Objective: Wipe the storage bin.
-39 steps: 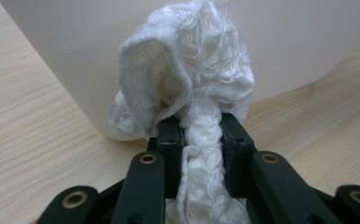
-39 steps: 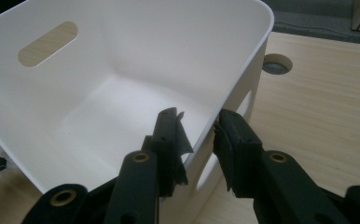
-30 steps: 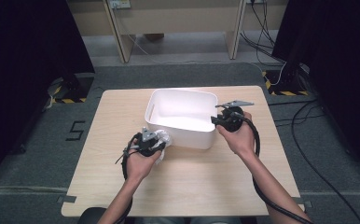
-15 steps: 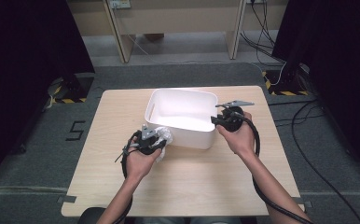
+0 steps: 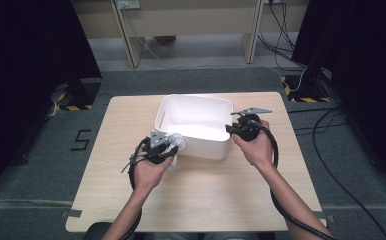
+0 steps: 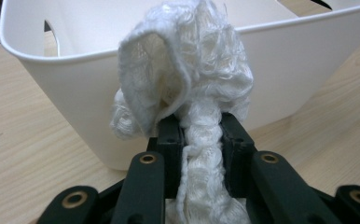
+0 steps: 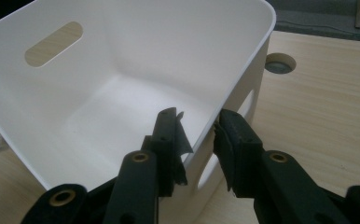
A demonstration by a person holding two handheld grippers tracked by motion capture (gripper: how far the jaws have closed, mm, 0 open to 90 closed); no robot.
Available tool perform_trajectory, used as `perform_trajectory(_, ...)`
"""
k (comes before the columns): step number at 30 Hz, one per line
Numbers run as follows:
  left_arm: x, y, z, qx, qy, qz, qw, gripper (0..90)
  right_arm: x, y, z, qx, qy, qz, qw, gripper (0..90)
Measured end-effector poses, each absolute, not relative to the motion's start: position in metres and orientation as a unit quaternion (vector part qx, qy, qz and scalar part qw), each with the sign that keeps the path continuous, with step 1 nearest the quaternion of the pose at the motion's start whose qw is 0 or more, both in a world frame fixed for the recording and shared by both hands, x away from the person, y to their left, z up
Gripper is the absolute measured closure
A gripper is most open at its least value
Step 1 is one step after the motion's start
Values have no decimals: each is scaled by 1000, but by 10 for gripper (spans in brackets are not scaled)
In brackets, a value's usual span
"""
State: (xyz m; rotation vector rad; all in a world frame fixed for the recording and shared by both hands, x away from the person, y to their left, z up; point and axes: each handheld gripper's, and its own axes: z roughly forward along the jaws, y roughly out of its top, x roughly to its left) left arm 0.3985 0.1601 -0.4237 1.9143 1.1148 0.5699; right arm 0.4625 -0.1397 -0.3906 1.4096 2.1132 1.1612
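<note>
The bin is white plastic, smooth with a soft satin sheen on its walls and rounded rim. The cloth is white, loosely knitted or netted yarn, fuzzy and rough, bunched into folds. The worktop is pale wood-grain laminate, matt and smooth. The left gripper and right gripper are matt black plastic with brass-coloured metal rivets; the right gripper's pads look ragged.

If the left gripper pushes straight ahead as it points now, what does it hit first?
Probably the near outer wall of the white bin. The left gripper, shut on the white cloth, points at it just below the rim; the gap is unclear.
</note>
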Motion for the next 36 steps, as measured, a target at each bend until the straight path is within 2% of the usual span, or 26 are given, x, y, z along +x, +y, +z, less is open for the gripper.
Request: perform_trajectory(36,399,149,-426,771,425,239,409,733,462,-140,-390,499,744,410,169,694)
